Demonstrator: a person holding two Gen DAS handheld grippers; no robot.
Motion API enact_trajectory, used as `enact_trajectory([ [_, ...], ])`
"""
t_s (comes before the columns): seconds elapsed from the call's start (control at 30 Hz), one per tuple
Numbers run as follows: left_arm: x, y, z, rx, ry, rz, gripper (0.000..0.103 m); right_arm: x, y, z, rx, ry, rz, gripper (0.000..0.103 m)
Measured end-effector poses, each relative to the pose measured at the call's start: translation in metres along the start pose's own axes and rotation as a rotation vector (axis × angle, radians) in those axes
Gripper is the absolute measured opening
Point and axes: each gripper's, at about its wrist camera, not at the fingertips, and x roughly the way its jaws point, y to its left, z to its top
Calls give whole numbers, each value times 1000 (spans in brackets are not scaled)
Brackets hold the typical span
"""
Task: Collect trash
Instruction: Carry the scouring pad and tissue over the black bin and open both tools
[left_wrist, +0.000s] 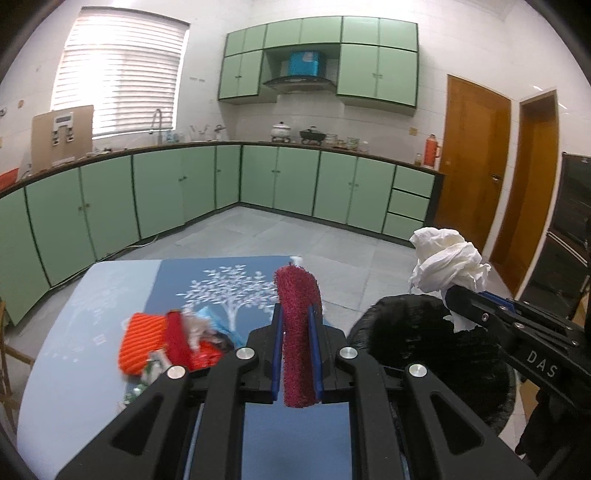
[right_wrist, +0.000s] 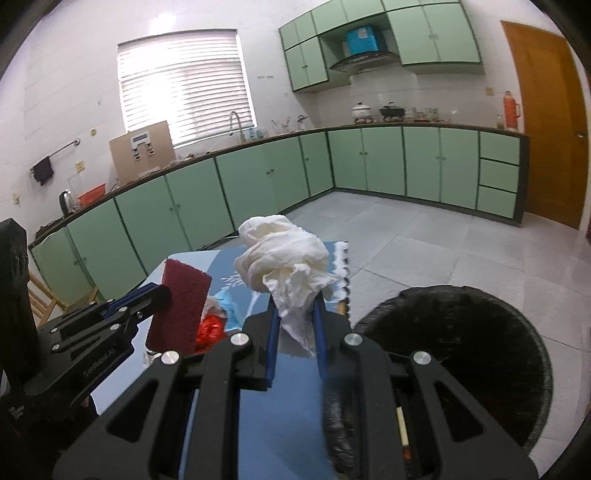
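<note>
My left gripper (left_wrist: 298, 317) is shut on a dark red scouring pad (left_wrist: 298, 332), held upright above the blue table (left_wrist: 110, 288). In the right wrist view the same pad (right_wrist: 181, 306) sits in the left gripper (right_wrist: 166, 295) at the left. My right gripper (right_wrist: 295, 310) is shut on a crumpled white tissue (right_wrist: 284, 266). That tissue (left_wrist: 447, 266) also shows at the right of the left wrist view, above the black-lined trash bin (left_wrist: 424, 343). The bin (right_wrist: 461, 347) stands on the floor just right of the table.
A heap of litter lies on the table: an orange ribbed piece (left_wrist: 140, 343), red wrappers (left_wrist: 177, 339) and blue plastic (left_wrist: 218, 321). Green kitchen cabinets (left_wrist: 295, 181) line the far walls, with tiled floor (right_wrist: 424, 236) between. Wooden doors (left_wrist: 472, 162) stand at the right.
</note>
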Motion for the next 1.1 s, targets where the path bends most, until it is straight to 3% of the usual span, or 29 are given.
enact_trajectory([
  [0.47, 45, -94, 4, 68, 19, -150, 13, -28, -93, -17, 62, 2, -178, 16],
  [0.93, 106, -160, -10, 117, 92, -231, 13, -8, -170, -59, 148, 80, -281, 16],
  [1.1, 120, -168, -14, 125, 122, -251, 17, 2, -182, -69, 159, 109, -310, 29],
])
